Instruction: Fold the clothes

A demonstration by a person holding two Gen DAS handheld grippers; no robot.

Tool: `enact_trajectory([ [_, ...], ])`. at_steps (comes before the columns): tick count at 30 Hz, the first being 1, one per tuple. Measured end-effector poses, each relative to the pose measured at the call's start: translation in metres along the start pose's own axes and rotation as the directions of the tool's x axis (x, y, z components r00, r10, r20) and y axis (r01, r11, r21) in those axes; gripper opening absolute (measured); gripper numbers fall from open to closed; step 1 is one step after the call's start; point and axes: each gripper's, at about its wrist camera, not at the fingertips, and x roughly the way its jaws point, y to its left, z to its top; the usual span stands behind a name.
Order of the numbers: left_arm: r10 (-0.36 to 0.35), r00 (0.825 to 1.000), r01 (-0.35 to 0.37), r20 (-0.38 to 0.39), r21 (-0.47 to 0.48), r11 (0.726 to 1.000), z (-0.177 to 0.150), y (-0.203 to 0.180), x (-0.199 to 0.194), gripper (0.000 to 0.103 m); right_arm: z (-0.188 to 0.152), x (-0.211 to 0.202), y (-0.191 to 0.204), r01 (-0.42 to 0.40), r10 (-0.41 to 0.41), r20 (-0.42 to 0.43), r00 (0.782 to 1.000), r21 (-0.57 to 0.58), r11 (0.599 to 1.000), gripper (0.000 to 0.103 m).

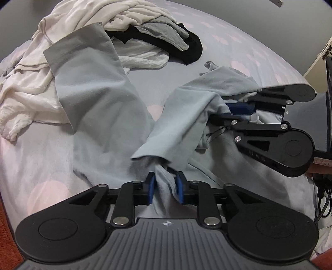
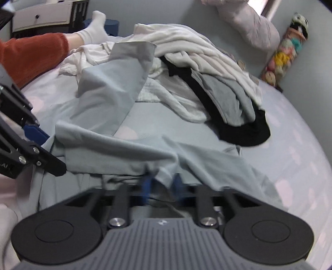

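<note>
A light blue-grey garment (image 1: pixel 93 99) lies crumpled on the bed, one long limb with a darker cuff stretching away to the upper left. My left gripper (image 1: pixel 165 187) is shut on a bunched fold of it, the cloth squeezed between the blue pads. At the right of the left wrist view, my right gripper (image 1: pixel 232 112) comes in sideways, shut on another bunch of the same garment. The right wrist view shows that garment (image 2: pixel 108 87) pinched in the right gripper (image 2: pixel 162 183), though blurred, and the left gripper (image 2: pixel 44 141) at the left edge.
A heap of white, grey and black clothes (image 1: pixel 132 27) (image 2: pixel 228 97) lies behind the garment on the lilac sheet (image 1: pixel 228 47). A person's leg in rust-red cloth (image 2: pixel 31 54) with a white sock (image 2: pixel 95 27) rests far left. Pillow (image 2: pixel 249 22), plush toy (image 2: pixel 286 47) and drawers (image 2: pixel 41 16) line the back.
</note>
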Motion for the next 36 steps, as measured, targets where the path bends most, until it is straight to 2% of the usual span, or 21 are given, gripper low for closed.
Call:
enact_trajectory([
  [1, -0.003, 1.0, 0.003, 0.007, -0.002, 1.0, 0.0, 0.001, -0.003, 0.01, 0.0, -0.003, -0.001, 0.011, -0.011, 0.008, 1.0, 0.019, 1.0, 0.01],
  [2, -0.005, 1.0, 0.006, 0.016, -0.004, 1.0, 0.0, 0.001, -0.006, 0.006, 0.0, -0.007, -0.002, 0.021, -0.022, 0.016, 1.0, 0.038, 0.999, 0.009],
  [6, -0.001, 0.997, 0.0, 0.083, 0.004, 1.0, 0.005, 0.001, -0.026, 0.005, -0.001, -0.042, -0.013, 0.136, -0.143, 0.079, 0.987, 0.078, 0.988, 0.007],
  [9, 0.004, 0.99, -0.005, 0.139, 0.004, 1.0, 0.01, 0.001, -0.043, 0.005, -0.002, -0.076, -0.03, 0.246, -0.26, 0.11, 0.959, 0.127, 0.961, 0.007],
  [14, 0.01, 0.968, -0.015, 0.249, 0.02, 1.0, 0.023, 0.0, -0.08, 0.005, -0.003, -0.137, -0.06, 0.392, -0.424, 0.135, 0.895, 0.215, 0.895, 0.007],
  [18, 0.013, 0.935, -0.027, 0.354, 0.032, 0.999, 0.037, -0.001, -0.118, 0.005, -0.011, -0.184, -0.079, 0.432, -0.486, 0.125, 0.865, 0.306, 0.848, 0.007],
  [25, 0.06, 0.844, -0.086, 0.533, 0.025, 0.996, 0.067, 0.007, -0.187, 0.003, -0.031, -0.265, -0.092, 0.462, -0.566, 0.123, 0.815, 0.451, 0.764, 0.007],
  [27, 0.073, 0.818, -0.104, 0.57, 0.022, 0.994, 0.074, 0.009, -0.204, 0.003, -0.035, -0.285, -0.087, 0.459, -0.577, 0.131, 0.806, 0.476, 0.75, 0.007],
  [28, 0.074, 0.813, -0.106, 0.578, 0.022, 0.994, 0.076, 0.01, -0.21, 0.003, -0.037, -0.294, -0.083, 0.446, -0.572, 0.136, 0.809, 0.492, 0.748, 0.007],
  [30, 0.078, 0.813, -0.113, 0.577, 0.026, 0.993, 0.08, 0.01, -0.217, 0.003, -0.042, -0.31, -0.076, 0.404, -0.546, 0.145, 0.825, 0.525, 0.749, 0.007],
  [31, 0.089, 0.822, -0.133, 0.563, 0.038, 0.99, 0.081, 0.008, -0.215, 0.003, -0.045, -0.315, -0.073, 0.375, -0.522, 0.142, 0.841, 0.544, 0.751, 0.008],
  [32, 0.098, 0.833, -0.15, 0.544, 0.052, 0.987, 0.08, 0.008, -0.208, 0.003, -0.049, -0.317, -0.07, 0.337, -0.484, 0.128, 0.866, 0.565, 0.753, 0.008],
  [34, 0.118, 0.869, -0.172, 0.48, 0.07, 0.983, 0.075, 0.009, -0.185, 0.003, -0.064, -0.315, -0.062, 0.262, -0.412, 0.108, 0.905, 0.622, 0.738, 0.01],
  [36, 0.14, 0.902, -0.186, 0.408, 0.074, 0.98, 0.068, 0.013, -0.161, 0.003, -0.084, -0.305, -0.05, 0.232, -0.371, 0.073, 0.926, 0.666, 0.709, 0.01],
])
